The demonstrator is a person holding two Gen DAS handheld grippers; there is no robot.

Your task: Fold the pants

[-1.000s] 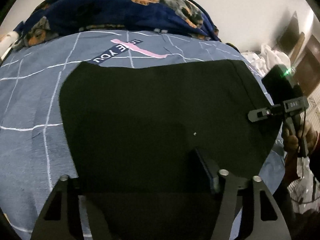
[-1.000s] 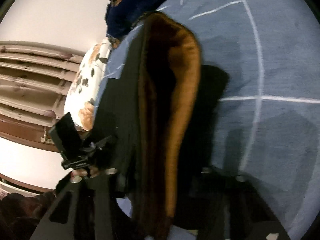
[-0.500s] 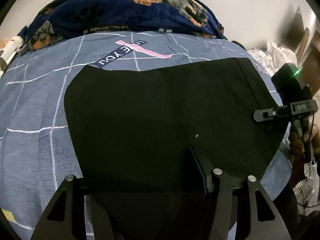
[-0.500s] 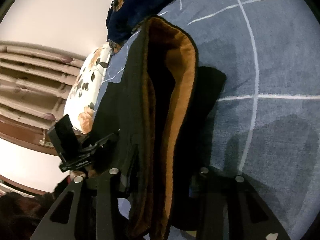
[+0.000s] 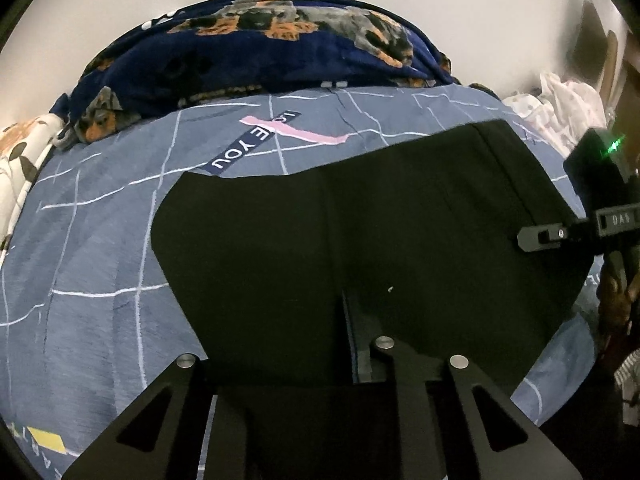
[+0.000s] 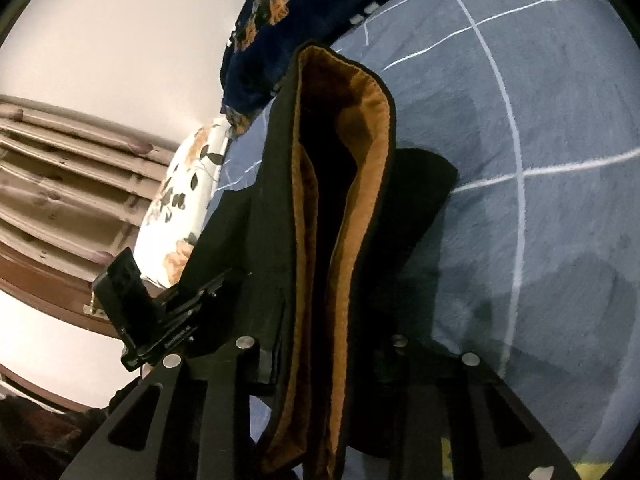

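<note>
Left wrist view: the left gripper (image 5: 316, 360) has just been closing and now pinches the near hem of the black pants (image 5: 360, 240), which lie flat across the bed (image 5: 92, 280) toward its right edge. The right gripper (image 6: 320, 360) is clamped on the waistband. Looks like the grab step; next, lift both together and fold toward the far blanket (image 5: 260, 52).

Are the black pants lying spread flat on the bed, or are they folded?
Folded: the right wrist view shows the pants doubled over, brown lining edges stacked.
</note>
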